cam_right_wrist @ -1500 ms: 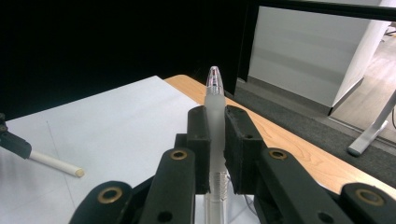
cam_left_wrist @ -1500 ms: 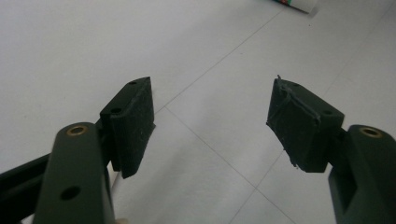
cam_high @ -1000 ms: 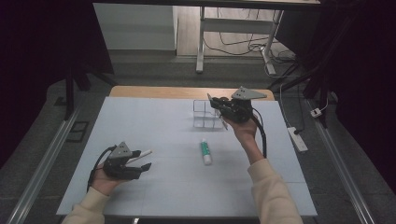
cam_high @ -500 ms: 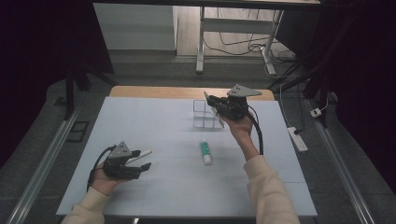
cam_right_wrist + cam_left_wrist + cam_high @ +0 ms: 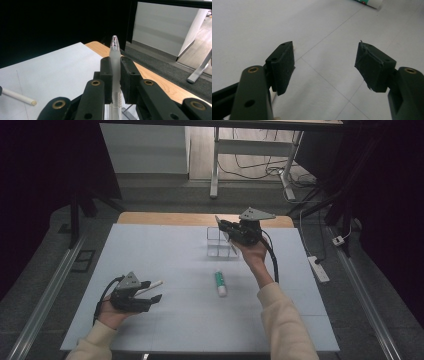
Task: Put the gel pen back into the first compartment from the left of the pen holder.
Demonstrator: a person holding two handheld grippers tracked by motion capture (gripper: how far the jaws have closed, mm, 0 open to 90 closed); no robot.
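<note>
Pen [image 5: 114, 60], clear-barrelled, stands pinched upright between the pressed pads of the right gripper [image 5: 226, 228], held over the clear compartment organizer [image 5: 220, 242] at the table's far edge, so dropping it in seems left. The left gripper [image 5: 152, 291] rests spread and empty beside a white stick [image 5: 150, 286]; a green-and-white tube [image 5: 220, 283] lies mid-mat, probably unsorted too.

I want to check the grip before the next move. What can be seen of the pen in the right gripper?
The pen is a slim, clear, frosted plastic stick with a tapered see-through tip and a spring visible inside its lower barrel. It stands along the right gripper, clamped between both black pads, its tip poking out past them. In the high view the gripper holds it above the clear rack at the table's far side. Its lower end is hidden.
</note>
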